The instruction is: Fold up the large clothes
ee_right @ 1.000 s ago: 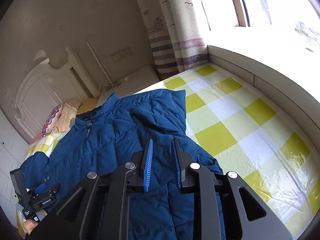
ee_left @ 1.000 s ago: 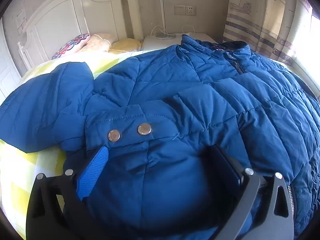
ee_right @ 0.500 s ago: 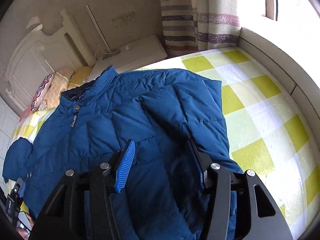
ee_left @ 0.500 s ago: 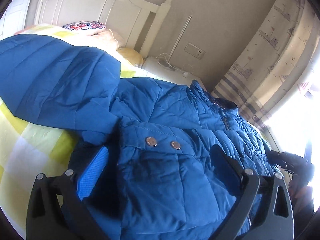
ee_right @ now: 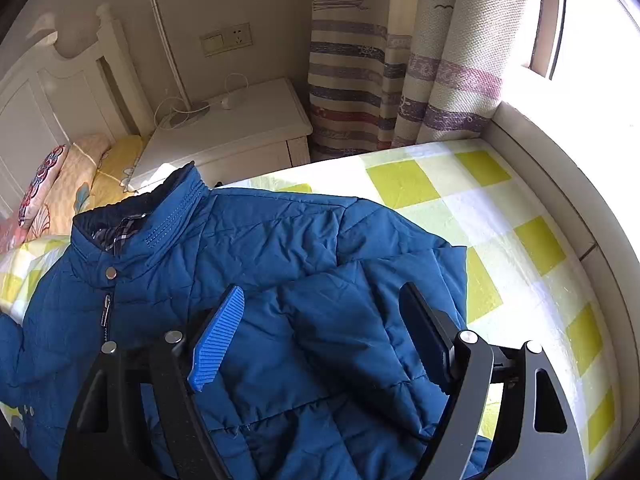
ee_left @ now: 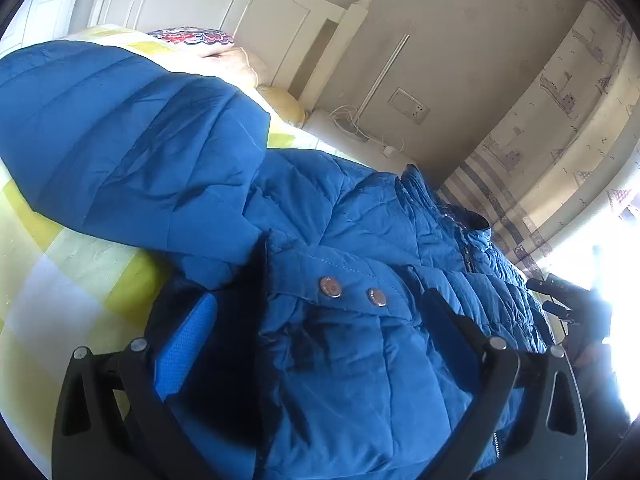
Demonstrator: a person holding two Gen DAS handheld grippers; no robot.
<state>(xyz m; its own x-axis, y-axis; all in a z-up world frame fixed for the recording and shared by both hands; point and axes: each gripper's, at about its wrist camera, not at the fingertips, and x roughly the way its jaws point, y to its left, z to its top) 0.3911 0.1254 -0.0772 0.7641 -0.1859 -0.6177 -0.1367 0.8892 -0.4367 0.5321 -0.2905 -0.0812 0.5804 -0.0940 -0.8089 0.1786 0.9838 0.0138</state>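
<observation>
a blue padded jacket (ee_right: 280, 264) lies spread on a bed (ee_right: 500, 208) covered in a yellow, green and white check sheet. its collar (ee_right: 160, 216) points toward 11 o'clock in the right wrist view, toward the pillows (ee_right: 76, 184) and the white headboard (ee_right: 48, 96).

right wrist view: the right hand-held gripper (ee_right: 320, 340) hovers over the jacket's chest, its jaws opening. a folded sleeve (ee_right: 380, 320) lies across the body of the jacket between the blue ribbed pad (ee_right: 218, 340) at 9 o'clock and the dark finger at 3 o'clock — neither presses the cloth. a snap and a zip pull (ee_right: 106, 308) sit at 9 o'clock, below the collar. at 12 o'clock stands a white nightstand (ee_right: 240, 128) with a cable on it, and beside it a striped curtain (ee_right: 400, 80) and a bright window at 2 o'clock.

left wrist view: the left hand-held gripper (ee_left: 320, 340) has its jaws set wide, with a cuff (ee_left: 340, 292) bearing two metal snaps lying between them. the blue pad (ee_left: 180, 360) at 8 o'clock sits apart from the cloth, so nothing is clamped. the other sleeve (ee_left: 132, 152) stretches from 9 to 11 o'clock across the sheet. at 3 o'clock, against window glare, the right hand-held gripper shows dimly — its details are washed out.
</observation>
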